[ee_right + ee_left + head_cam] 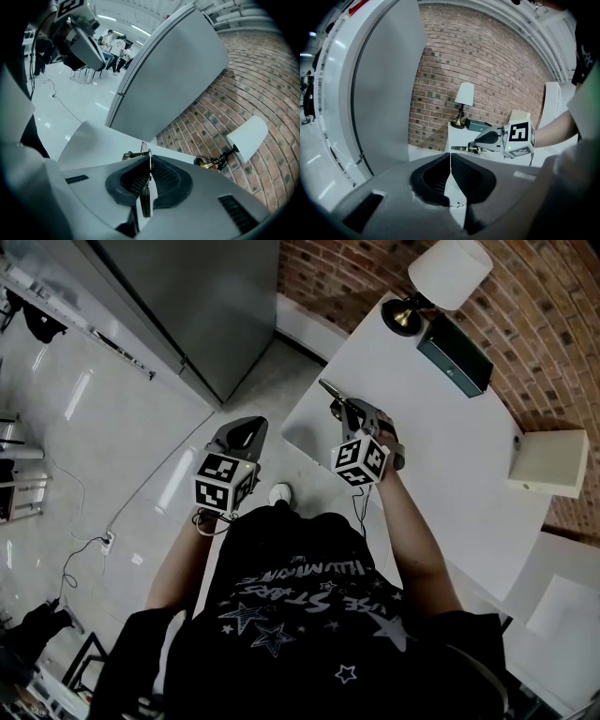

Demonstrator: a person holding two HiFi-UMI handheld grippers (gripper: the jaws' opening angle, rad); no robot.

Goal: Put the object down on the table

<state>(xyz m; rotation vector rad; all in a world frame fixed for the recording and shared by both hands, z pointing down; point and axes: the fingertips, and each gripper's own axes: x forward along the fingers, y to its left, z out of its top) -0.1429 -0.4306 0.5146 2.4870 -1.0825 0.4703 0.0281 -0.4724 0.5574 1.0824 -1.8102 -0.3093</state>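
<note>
Metal object [144, 199] | points forward along right tool [149, 158], clamped | left tool [450, 159] together

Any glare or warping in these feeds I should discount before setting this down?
Head view: sharp, with glare streaks on the floor. Left gripper view: fisheye bows the brick wall; corners dark. Right gripper view: same bowing; the metal object in the right tool looks soft.

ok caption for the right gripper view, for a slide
Right gripper shut on a thin metal object over the white table, lamp beyond
</note>
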